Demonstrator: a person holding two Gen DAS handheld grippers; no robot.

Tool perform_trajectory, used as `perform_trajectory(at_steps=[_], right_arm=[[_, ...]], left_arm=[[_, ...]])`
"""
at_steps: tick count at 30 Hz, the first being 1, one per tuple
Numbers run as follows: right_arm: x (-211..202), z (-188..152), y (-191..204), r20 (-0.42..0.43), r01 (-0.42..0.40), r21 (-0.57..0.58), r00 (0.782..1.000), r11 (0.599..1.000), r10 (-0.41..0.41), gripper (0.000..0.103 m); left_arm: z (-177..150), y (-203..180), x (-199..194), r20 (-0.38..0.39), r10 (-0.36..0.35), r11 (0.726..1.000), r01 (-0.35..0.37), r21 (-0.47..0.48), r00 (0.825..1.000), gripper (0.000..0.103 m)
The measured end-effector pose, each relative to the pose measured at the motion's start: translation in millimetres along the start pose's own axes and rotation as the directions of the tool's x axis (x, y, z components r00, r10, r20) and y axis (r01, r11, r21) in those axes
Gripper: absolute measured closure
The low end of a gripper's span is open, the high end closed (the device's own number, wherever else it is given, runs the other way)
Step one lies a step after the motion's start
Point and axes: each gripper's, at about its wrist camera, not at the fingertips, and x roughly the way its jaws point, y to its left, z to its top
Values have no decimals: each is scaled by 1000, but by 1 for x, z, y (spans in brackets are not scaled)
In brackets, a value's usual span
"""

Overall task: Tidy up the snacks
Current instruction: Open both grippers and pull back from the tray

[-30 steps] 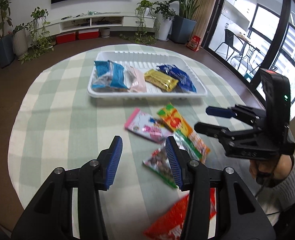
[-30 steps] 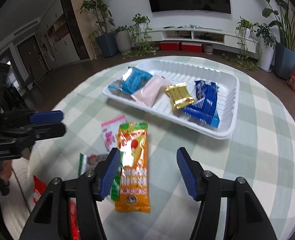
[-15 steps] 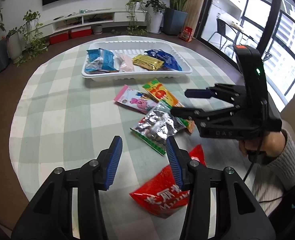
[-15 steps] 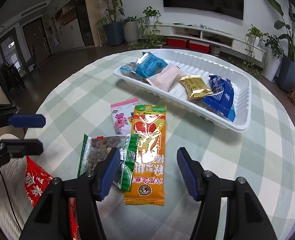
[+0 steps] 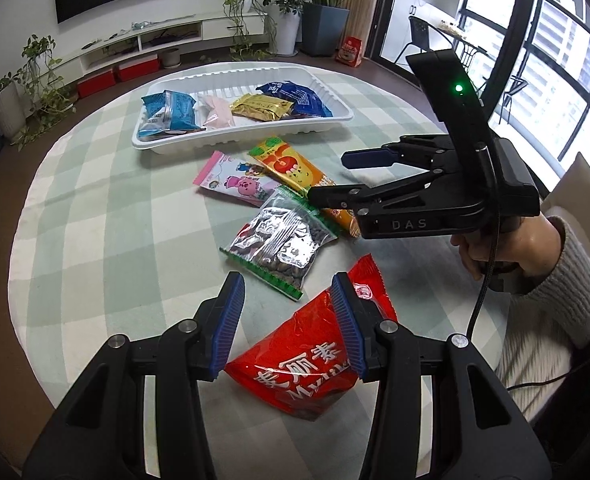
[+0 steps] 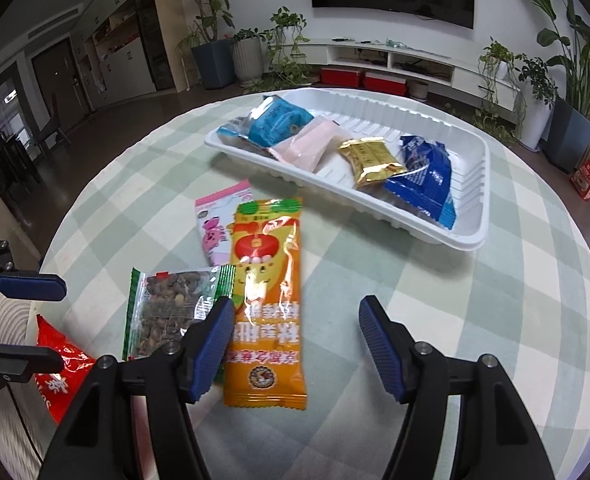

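Tray (image 6: 481, 200): four packets. Table: four more. Left gripper (image 5: 287, 320) parted, empty; right gripper (image 6: 295, 344) opening, empty.

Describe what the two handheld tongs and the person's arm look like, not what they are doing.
Both tongs are black, jointed plastic with silver pivot screws and ribbed blue pads on the fingers. The right tongs carry white "DAS" lettering on the side and an upright black housing with a lit green light. A black cable hangs from its handle past the hand, which emerges from a grey ribbed knit sleeve. The left tongs look alike.
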Motion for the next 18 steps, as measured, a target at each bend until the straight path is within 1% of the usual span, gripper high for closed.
perform_trajectory(at_steps=[6,16,18], right_arm=[[4,-3,8,-22,-29,-22,999,999,28,34],[7,-4,4,-37,-46,-3,998,999,45,34],[8,-5,2,-46,-33,4,998,999,33,34]], left_arm=[[-4,-5,1,-19,-18,999,19,32,1000,60],[-14,-20,5,-55,-51,992,57,112,997,60],[-14,-20,5,-57,-52,991,59,121,997,60]])
